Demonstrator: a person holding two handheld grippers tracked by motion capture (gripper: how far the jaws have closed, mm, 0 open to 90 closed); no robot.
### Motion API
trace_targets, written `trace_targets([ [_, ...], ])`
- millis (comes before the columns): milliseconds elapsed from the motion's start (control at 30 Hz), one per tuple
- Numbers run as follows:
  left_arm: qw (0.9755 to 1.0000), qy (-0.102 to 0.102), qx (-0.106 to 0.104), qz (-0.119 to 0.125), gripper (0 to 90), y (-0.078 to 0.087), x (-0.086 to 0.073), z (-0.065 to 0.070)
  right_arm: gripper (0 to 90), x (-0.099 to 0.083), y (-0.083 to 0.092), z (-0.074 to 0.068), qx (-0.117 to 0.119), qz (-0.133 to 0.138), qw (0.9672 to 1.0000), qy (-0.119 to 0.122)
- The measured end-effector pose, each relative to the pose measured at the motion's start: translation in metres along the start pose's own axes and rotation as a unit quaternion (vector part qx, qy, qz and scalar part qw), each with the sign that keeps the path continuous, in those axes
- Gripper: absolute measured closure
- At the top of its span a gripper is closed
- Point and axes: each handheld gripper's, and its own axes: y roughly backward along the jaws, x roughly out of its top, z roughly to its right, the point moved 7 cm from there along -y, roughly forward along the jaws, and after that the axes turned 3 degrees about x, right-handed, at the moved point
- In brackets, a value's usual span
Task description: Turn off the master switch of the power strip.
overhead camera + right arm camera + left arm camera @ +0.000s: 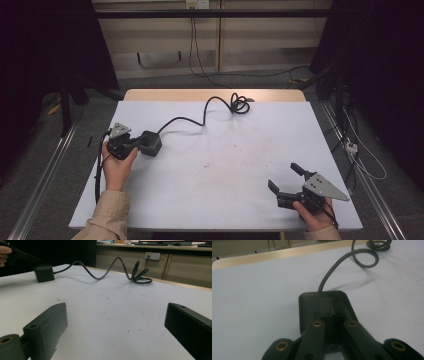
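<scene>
Socket block [150, 143]: a black cube-shaped power socket is set on the white table [220, 185] at its left side, with its cable [200, 119] led away toward the far edge, where it ends in a loose coil [240, 104].
Left gripper [136, 145]: its jaws are seen brought together, their tips laid against the near top of the socket block; whether the block is pinched or merely touched cannot be told.
Right gripper [284, 178]: it is held low at the near right of the table, jaws spread wide, with nothing between them.
Governing relation: the block lies directly ahead of the left gripper, well apart from the right; the left hand [118, 167] is judged the nearer by far.
Long axis: the cable runs on from the block's far face, roughly in line with the left jaws.
Left gripper view: contact of jaw tips and block top is shown.
Right gripper view: the block's socket face [44, 273] and the raised cable loops [110, 268] are shown from the side.
</scene>
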Motion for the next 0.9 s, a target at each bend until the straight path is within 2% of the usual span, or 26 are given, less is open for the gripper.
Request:
trace_targets([
  [233, 1.0, 0.001, 0.003, -0.003, 90.0, -0.0001, 0.0006, 0.0, 4.0, 0.0002, 0.0001, 0.0001, 0.0, 0.001, 1.0, 0.0],
  [600, 1.0, -0.008, 0.003, -0.001, 90.0, 0.0009, 0.001, 0.0001, 4.0, 0.0003, -0.0001, 0.0013, -0.001, 0.0, 1.0, 0.001],
  [900, 1.0, 0.004, -0.001, 0.003, 74.3, 0.0079, 0.0057, 0.0044, 4.1, 0.0004, -0.0009, 0.0012, 0.0, 0.0, 1.0, 0.002],
])
